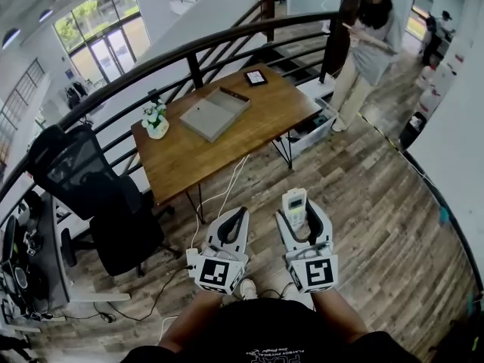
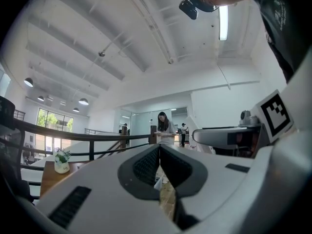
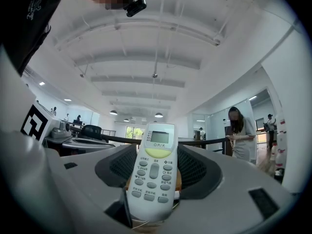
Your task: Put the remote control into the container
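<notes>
Grippers: two. The left gripper (image 1: 239, 216) has its jaws pressed together on nothing; the right gripper (image 1: 301, 212) has its jaws clamped on the remote control (image 1: 294, 205).
Remote control: one, held well apart from the table (image 1: 189, 157).
Container (image 1: 215, 113): one grey tray, lying on the table.
Potted plant (image 1: 155, 119): one, near the container.

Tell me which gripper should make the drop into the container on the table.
Right. The right gripper has the remote control clamped between its jaws, while the left gripper is shut on nothing. The container sits on the wooden table ahead, apart from both.
</notes>
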Available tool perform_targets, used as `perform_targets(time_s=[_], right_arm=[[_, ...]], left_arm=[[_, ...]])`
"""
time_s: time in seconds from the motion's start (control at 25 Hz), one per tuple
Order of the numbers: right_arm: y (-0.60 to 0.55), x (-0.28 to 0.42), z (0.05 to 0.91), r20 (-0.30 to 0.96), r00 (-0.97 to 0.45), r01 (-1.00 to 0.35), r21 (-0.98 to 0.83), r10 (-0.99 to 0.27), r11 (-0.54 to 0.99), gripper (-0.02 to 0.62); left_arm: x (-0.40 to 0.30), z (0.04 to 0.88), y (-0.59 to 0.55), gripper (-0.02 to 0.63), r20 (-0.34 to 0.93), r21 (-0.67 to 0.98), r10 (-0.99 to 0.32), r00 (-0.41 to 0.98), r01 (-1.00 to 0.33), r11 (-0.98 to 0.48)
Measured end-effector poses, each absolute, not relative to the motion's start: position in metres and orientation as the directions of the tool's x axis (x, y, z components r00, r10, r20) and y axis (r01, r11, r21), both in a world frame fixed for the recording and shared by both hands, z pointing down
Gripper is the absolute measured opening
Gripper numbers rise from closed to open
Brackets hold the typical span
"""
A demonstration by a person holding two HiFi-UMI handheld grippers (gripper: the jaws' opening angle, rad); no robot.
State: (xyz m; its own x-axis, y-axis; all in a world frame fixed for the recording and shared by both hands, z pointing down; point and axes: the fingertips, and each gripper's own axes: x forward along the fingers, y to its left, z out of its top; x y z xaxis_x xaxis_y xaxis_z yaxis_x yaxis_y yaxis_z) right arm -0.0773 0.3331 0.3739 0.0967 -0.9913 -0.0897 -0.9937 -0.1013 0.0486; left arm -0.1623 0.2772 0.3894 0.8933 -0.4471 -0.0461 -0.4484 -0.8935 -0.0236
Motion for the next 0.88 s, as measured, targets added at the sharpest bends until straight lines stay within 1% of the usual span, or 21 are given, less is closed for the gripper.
perform_targets(time_s=[0.12,0.48,0.88], right_arm=[[0.328,-0.089,0.373,-0.098,0.094,-0.994,0.050,-0.991,-0.100,0.268],[0.317,-0.114,0.375,-0.063,0.120,-0.992,0.038,-0.991,-0.123,0.268],[0.303,-0.092,0.387,-0.047,0.134,-0.990,0.030,-0.990,-0.135,0.268]], left_arm=[[-0.171,0.388,0.273,0.006,-0.057,-0.018,-0.435,0.899,-0.437,-0.899],[-0.194,0.383,0.263,0.006,-0.082,0.002,-0.415,0.906,-0.416,-0.909],[-0.176,0.396,0.249,0.006,-0.057,0.019,-0.411,0.910,-0.410,-0.912]])
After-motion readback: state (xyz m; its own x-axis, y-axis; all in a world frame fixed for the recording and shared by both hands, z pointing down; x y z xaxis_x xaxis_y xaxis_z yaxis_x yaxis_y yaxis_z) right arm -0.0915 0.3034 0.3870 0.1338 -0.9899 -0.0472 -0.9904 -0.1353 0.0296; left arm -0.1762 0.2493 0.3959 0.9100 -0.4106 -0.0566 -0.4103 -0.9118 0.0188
